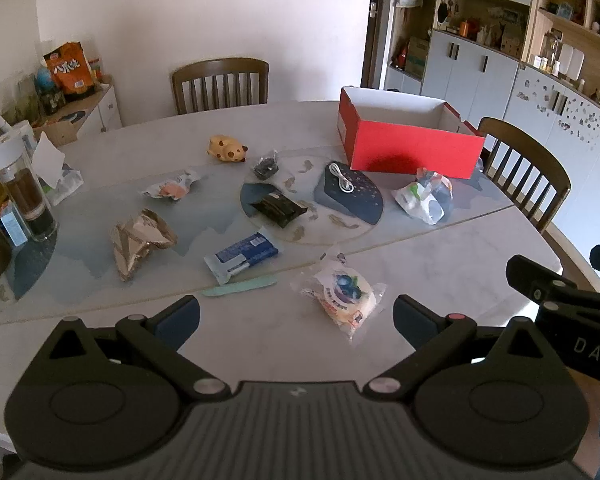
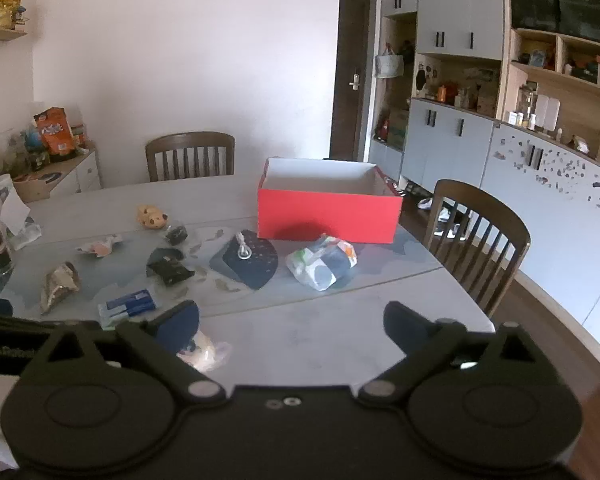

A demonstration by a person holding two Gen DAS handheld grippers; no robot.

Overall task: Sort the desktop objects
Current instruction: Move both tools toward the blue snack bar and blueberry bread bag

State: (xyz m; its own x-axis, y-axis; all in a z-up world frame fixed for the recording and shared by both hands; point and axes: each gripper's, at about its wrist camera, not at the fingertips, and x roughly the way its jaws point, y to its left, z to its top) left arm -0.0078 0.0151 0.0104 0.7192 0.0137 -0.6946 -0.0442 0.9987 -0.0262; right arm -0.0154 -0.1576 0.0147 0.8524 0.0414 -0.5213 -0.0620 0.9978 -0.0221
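An open red box [image 1: 410, 146] [image 2: 328, 212] stands at the far right of the round table. Loose items lie before it: a blueberry snack packet [image 1: 346, 298] [image 2: 206, 354], a blue-white pack [image 1: 242, 258] [image 2: 128, 306], a mint green file [image 1: 240, 286], a black packet [image 1: 278, 208] [image 2: 170, 270], a crumpled gold wrapper [image 1: 138, 244] [image 2: 58, 286], a yellow toy [image 1: 226, 150] [image 2: 152, 216], a white cable [image 1: 340, 178] [image 2: 243, 250] and a colourful plastic bag [image 1: 426, 196] [image 2: 322, 262]. My left gripper [image 1: 296, 320] hovers open just short of the blueberry packet. My right gripper [image 2: 292, 326] is open over bare tabletop.
Two wooden chairs [image 1: 220, 86] [image 1: 526, 170] stand at the far and right sides. A glass bottle [image 1: 24, 188] and tissues [image 1: 54, 172] crowd the table's left edge. Cabinets [image 2: 452, 140] line the right wall. The table edge [image 2: 466, 292] runs close on the right.
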